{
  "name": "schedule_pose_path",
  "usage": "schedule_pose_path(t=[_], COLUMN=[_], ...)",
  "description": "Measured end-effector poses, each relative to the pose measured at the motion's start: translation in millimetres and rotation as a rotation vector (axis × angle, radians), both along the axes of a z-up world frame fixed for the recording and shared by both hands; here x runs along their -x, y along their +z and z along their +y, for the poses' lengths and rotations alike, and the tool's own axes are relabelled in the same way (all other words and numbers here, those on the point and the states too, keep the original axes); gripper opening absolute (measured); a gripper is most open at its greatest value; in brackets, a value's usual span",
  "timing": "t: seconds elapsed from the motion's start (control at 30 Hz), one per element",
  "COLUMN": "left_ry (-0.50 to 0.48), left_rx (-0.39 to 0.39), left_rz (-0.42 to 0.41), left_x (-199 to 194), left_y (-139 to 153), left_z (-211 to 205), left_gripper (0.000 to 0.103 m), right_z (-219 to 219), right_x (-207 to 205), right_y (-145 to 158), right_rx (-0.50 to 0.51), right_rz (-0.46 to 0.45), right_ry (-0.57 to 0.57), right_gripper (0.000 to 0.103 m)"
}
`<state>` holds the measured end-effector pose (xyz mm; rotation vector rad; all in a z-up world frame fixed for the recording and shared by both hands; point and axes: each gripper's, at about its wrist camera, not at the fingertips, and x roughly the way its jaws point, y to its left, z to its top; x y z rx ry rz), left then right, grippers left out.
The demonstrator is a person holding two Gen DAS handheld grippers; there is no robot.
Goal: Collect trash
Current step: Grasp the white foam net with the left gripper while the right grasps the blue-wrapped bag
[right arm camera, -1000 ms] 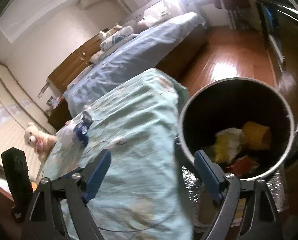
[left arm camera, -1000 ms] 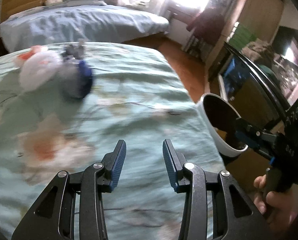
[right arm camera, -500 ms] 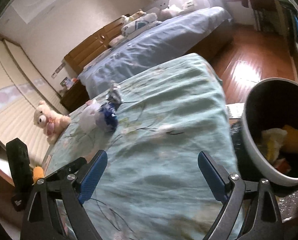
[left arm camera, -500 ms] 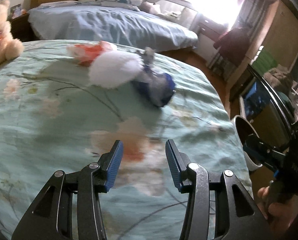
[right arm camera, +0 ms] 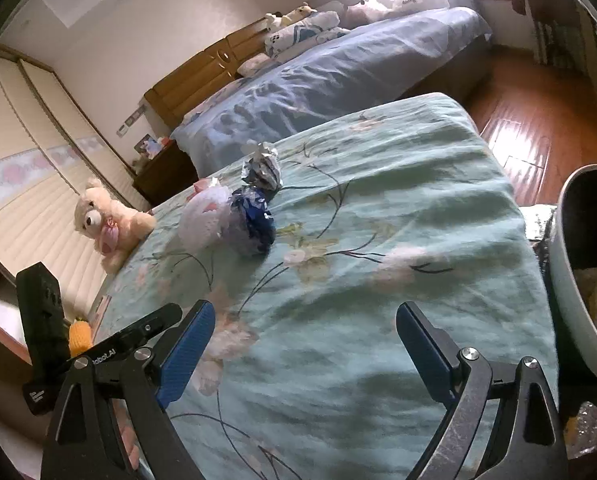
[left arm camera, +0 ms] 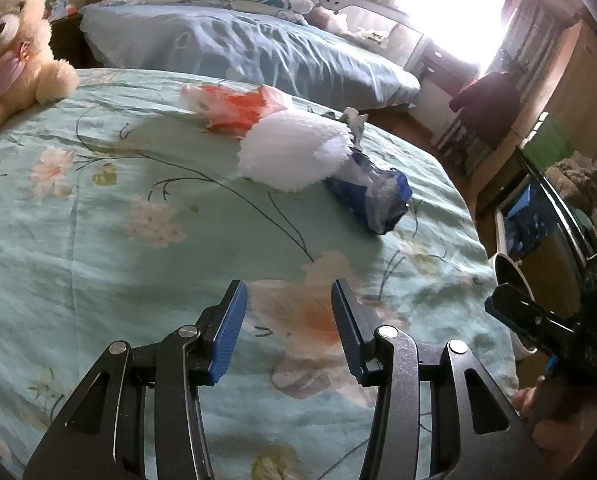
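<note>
Trash lies on a green flowered bedspread [left arm camera: 98, 216]: a white foam net [left arm camera: 294, 156], a blue and silver wrapper [left arm camera: 374, 196], an orange and clear plastic bag [left arm camera: 234, 108] and a crumpled silver wrapper [right arm camera: 263, 168] behind them. In the right wrist view the foam net [right arm camera: 202, 220] and the blue wrapper [right arm camera: 254, 220] sit mid-bed. My left gripper [left arm camera: 286, 320] is open and empty, short of the pile. My right gripper [right arm camera: 302, 352] is wide open and empty over the bed's near part. A white bin [right arm camera: 578, 280] holding trash stands at the right.
A cream teddy bear [left arm camera: 14, 56] sits at the bed's left edge. A second bed with a blue cover [left arm camera: 258, 52] lies behind. Wooden floor [right arm camera: 538, 112] and a dark cabinet [left arm camera: 546, 220] are at the right. A yellow object [right arm camera: 80, 332] lies below the left edge.
Both grippers have swung left from the bin toward the trash pile. The pile now sits nearer and more central in both views. The bin has slid to the right edge.
</note>
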<state>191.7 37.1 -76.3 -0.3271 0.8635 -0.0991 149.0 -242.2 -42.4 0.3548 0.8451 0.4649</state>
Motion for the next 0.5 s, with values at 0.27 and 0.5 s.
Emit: schedule_pose_path(t=[0.27,0.5], left_ry=[0.008,-0.002], left_rx=[-0.01,-0.027], left_rz=[0.003,-0.013], left_x=[-14.8,-35.5], left_y=[-0.6,5.5], left_z=[8.5,13.6], left_gripper=[0.044,0.044], right_z=[19.1,33.0], right_x=[-13.9,-34.6], right_y=[0.9,1.5], right_rx=[0.006,0.004], right_rz=[-0.016,-0.032], right_ry=[0.027,0.047], right_gripper=[0.093,0.092])
